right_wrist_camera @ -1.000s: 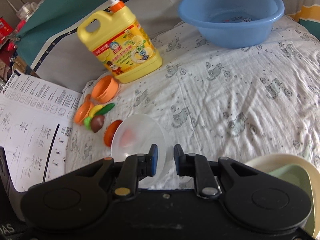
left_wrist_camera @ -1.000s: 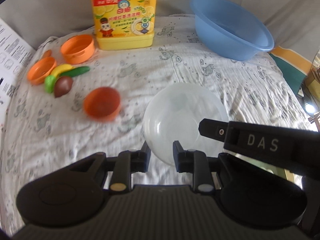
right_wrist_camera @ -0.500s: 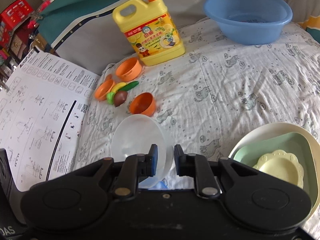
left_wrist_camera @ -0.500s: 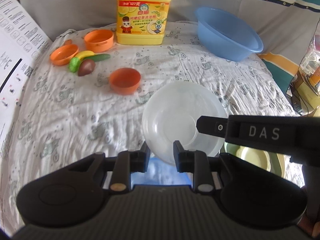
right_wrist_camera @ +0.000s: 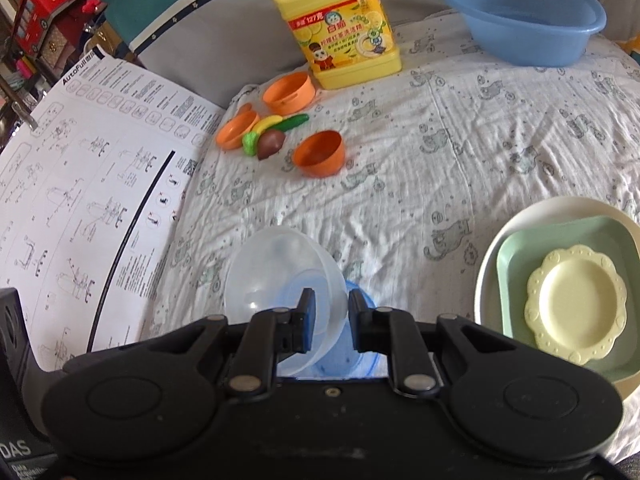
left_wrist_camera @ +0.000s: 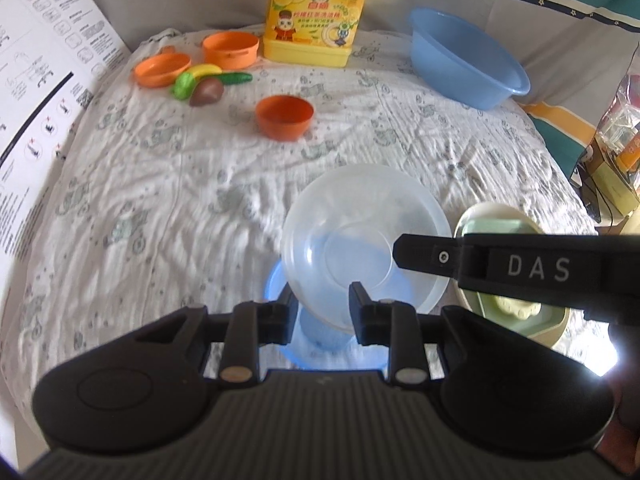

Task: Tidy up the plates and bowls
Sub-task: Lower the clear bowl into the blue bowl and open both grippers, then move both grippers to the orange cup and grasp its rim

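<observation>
A clear plastic bowl point(left_wrist_camera: 360, 236) is held above the bed by both grippers. My left gripper point(left_wrist_camera: 322, 306) is shut on its near rim. My right gripper point(right_wrist_camera: 330, 316) is shut on its right rim; the bowl point(right_wrist_camera: 276, 272) tilts to the left of it. A small blue bowl point(left_wrist_camera: 320, 336) sits on the cloth right under the clear one, also in the right wrist view point(right_wrist_camera: 352, 356). A stack of a cream plate point(right_wrist_camera: 532, 216), green dish point(right_wrist_camera: 560, 236) and yellow scalloped plate point(right_wrist_camera: 576, 304) lies to the right. An orange bowl point(left_wrist_camera: 285, 117) sits farther back.
A yellow detergent jug point(left_wrist_camera: 316, 12) and a blue basin point(left_wrist_camera: 464, 60) stand at the back. Orange toy pots point(left_wrist_camera: 230, 50) and toy fruit point(left_wrist_camera: 204, 84) lie at the back left. A large printed sheet point(right_wrist_camera: 80, 184) covers the left side.
Both grippers have pulled back toward me with the clear bowl. The blue bowl under it and the plate stack at the right have come into view.
</observation>
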The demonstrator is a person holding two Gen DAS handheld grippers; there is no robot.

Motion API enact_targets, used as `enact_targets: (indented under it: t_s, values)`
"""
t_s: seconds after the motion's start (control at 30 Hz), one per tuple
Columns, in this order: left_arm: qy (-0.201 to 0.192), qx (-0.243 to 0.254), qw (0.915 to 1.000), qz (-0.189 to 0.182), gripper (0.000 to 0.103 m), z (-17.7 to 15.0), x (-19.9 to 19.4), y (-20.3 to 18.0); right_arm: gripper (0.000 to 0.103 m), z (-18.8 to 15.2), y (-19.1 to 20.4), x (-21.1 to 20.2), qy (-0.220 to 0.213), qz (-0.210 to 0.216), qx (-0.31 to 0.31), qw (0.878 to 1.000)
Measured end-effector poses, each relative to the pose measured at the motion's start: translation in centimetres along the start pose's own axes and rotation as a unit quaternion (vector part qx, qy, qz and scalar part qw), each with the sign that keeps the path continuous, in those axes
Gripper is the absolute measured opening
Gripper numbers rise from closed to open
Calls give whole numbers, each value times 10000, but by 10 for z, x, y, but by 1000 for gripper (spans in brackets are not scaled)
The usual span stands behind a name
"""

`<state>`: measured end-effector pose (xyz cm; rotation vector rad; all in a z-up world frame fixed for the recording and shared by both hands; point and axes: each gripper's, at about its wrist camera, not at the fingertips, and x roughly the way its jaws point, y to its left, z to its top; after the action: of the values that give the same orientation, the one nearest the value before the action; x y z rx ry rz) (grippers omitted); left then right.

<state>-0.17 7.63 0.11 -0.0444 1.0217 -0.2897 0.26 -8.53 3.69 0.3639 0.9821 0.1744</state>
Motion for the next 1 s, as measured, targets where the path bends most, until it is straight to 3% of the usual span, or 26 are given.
enact_targets:
  t_s: [0.7,0.77,0.8,0.87,0.93,1.0]
  values:
    - [185,-49,9998,-7,30,-15,10,6,21,-14,-8,18,416,11,50,9991]
    - [139,-16,9999,12,38,-16,9,6,25,-13,-6,18,384,39,19,9993]
    - [94,-5,10000,18,45,-16,8,6,31,-13,-5,16,336,54,2,9994]
    - [-92,27,9999,125,84,-17,3,6,50,-12,-3,12,206,21,-77,9998]
    - [-278,48,9991,316,101,-18,-1,8,88,-10,-3,6,26,-43,-124,9999]
    - [-348,27,9986,405,103,-18,-3,12,100,-8,-4,2,-146,-139,-141,9997]
